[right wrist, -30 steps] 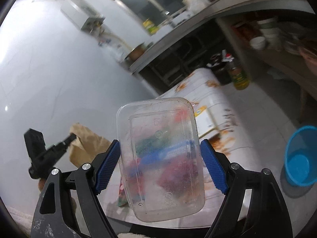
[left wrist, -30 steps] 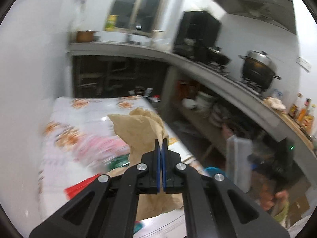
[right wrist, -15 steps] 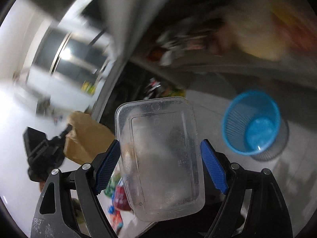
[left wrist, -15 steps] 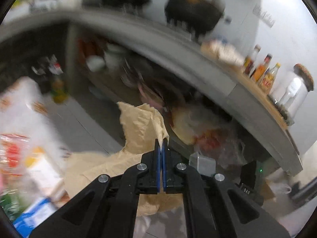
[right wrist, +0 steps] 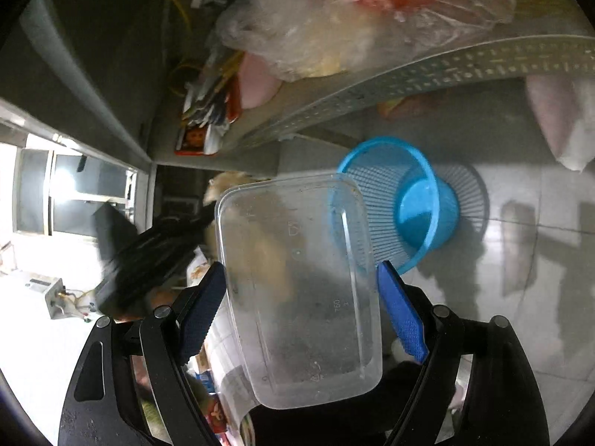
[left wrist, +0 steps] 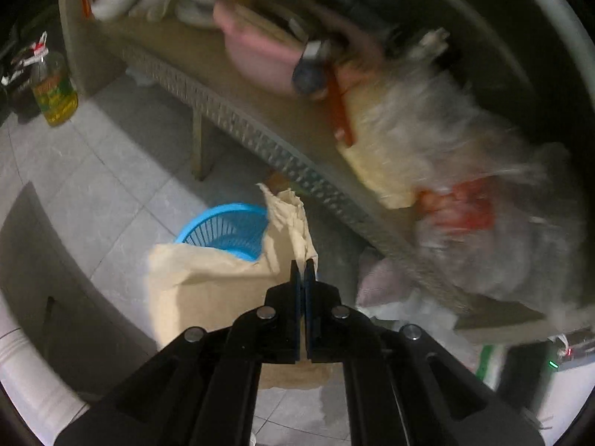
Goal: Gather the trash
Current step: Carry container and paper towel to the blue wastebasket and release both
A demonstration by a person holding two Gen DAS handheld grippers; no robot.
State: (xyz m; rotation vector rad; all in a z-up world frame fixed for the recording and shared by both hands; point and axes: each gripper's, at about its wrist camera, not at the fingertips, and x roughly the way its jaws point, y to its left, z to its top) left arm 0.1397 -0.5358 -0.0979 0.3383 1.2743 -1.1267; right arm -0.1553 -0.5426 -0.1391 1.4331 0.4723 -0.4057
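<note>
Left wrist view: the paper bag [left wrist: 223, 286] is at centre, the basket [left wrist: 227, 230] behind it toward 11 o'clock, and the shelf [left wrist: 260, 137] runs from 10 to 4 o'clock. Right wrist view: the container [right wrist: 301, 290] is at centre, with the basket [right wrist: 401, 204] at 2 o'clock.

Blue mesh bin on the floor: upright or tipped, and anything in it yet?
Upright and apparently empty. The blue mesh bin stands on the floor tiles with its mouth up, and the right wrist view shows its bare solid blue bottom through the opening.
</note>
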